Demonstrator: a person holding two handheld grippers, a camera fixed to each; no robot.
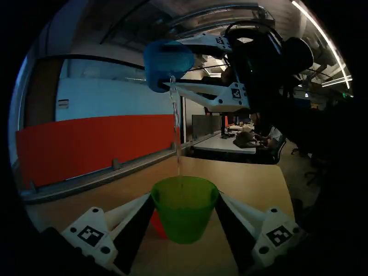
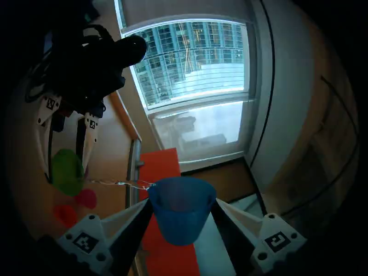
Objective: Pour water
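My left gripper (image 1: 184,212) is shut on a green cup (image 1: 185,209), held upright just above the wooden table (image 1: 248,179). High above it, my right gripper (image 1: 172,64) holds a blue cup (image 1: 166,63) tipped on its side, and a thin stream of water (image 1: 175,119) falls from its rim into the green cup. In the right gripper view that gripper (image 2: 182,212) is shut on the blue cup (image 2: 181,209); the water stream (image 2: 120,183) runs left toward the green cup (image 2: 66,171) between the left gripper's fingers (image 2: 87,138).
A red cup (image 1: 158,225) stands behind the green one; pink (image 2: 85,198) and red (image 2: 65,214) cups sit on the table. An orange wall panel (image 1: 92,147) and a rail (image 1: 101,175) border the table's far side. A person sits at a desk (image 1: 225,142) behind. A big window (image 2: 193,87) is in the right gripper view.
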